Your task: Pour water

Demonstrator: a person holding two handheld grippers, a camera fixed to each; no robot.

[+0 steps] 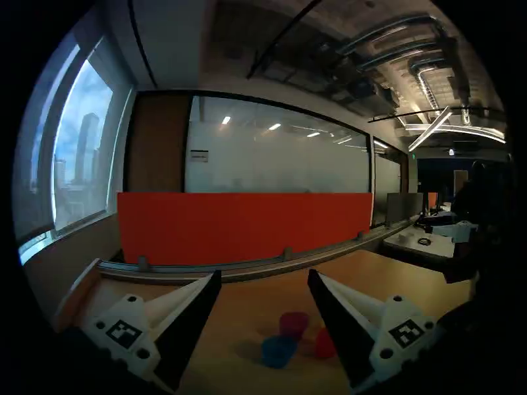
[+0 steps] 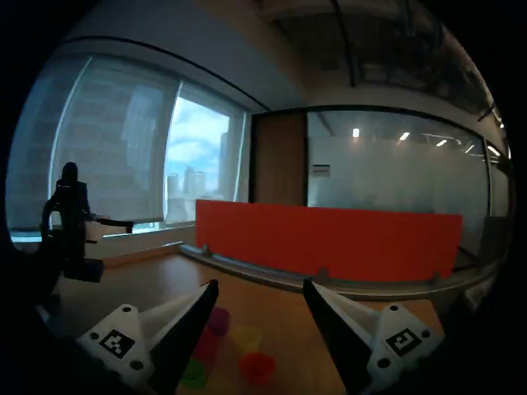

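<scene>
Magenta cup (image 1: 293,324), blue cup (image 1: 278,350), red cup (image 1: 323,343) clustered on desk (image 1: 263,296).

wooden desk (image 1: 388,266), orange divider (image 1: 244,224), frosted glass wall (image 1: 277,155), windows (image 2: 197,161).

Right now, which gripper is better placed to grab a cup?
Left, marginally. Both are open, but the left gripper has the blue cup clear between its fingers; the right gripper faces a tighter cluster, the green cup partly behind a finger.
</scene>
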